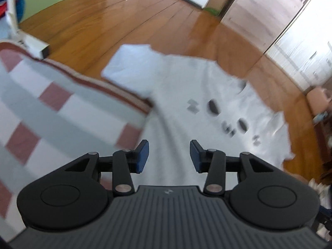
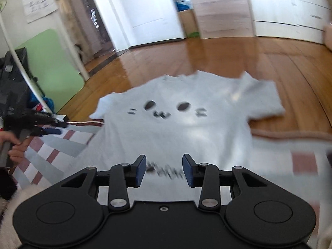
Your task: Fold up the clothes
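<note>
A white T-shirt (image 2: 182,128) with a black cartoon face print lies spread flat, partly on a checked rug and partly on the wooden floor. It also shows in the left wrist view (image 1: 186,95), with one sleeve at the upper left. My left gripper (image 1: 169,155) is open and empty above the shirt's lower left part. My right gripper (image 2: 164,170) is open and empty above the shirt's lower hem area. The left gripper also shows in the right wrist view (image 2: 49,128), held in a hand at the left. Both views are blurred.
A rug (image 1: 41,108) with grey, white and red checks and a brown border lies under the shirt's lower half. Wooden floor (image 2: 269,62) lies beyond. A white rack pole (image 2: 25,70), dark bags and a green mat (image 2: 51,66) stand at the left.
</note>
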